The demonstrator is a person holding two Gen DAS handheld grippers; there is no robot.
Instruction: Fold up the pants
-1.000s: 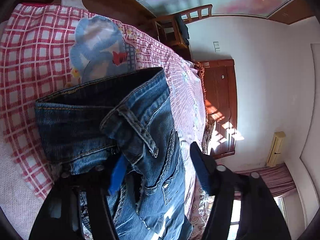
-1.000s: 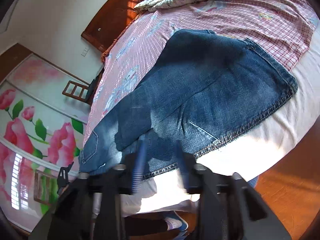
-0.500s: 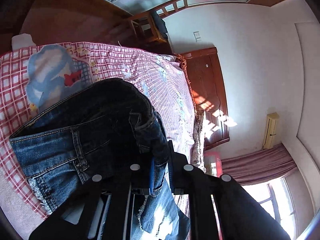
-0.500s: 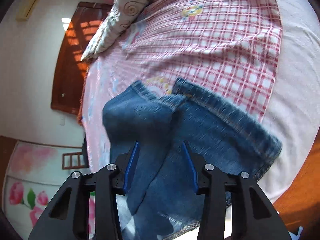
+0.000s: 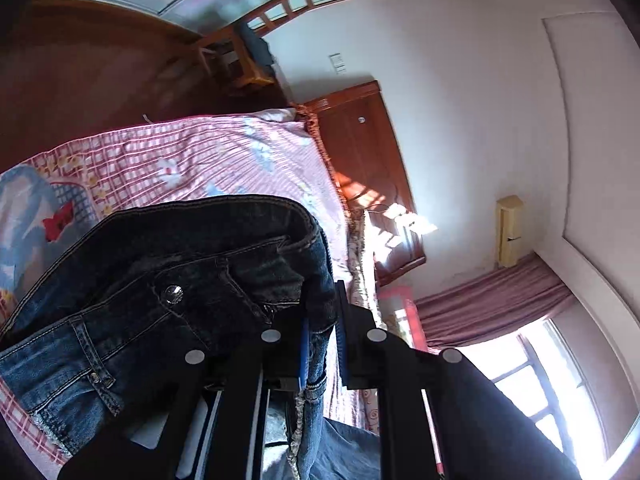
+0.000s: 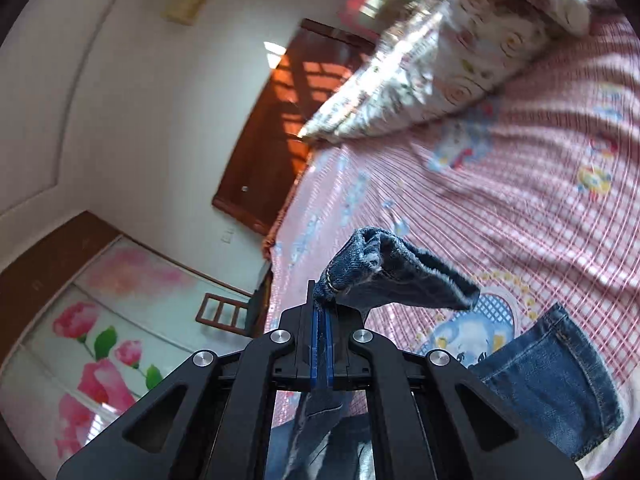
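Observation:
The pants are blue jeans. In the left wrist view their waistband end (image 5: 168,280), with a metal button, hangs above the pink checked bed (image 5: 192,156). My left gripper (image 5: 322,340) is shut on the waistband edge. In the right wrist view my right gripper (image 6: 322,328) is shut on a leg hem (image 6: 384,268) lifted off the bed (image 6: 520,184). The other leg cuff (image 6: 560,376) hangs lower right.
A floral pillow (image 6: 440,64) lies at the head of the bed against a wooden headboard (image 5: 368,160). A wooden chair (image 5: 248,56) stands by the wall. A flower-painted wardrobe (image 6: 100,340) and a curtained window (image 5: 540,380) are beyond.
Both grippers closed on the jeans and lifted them off the bed. The left took the waistband, the right took a leg hem. Both cameras tilted up toward the walls.

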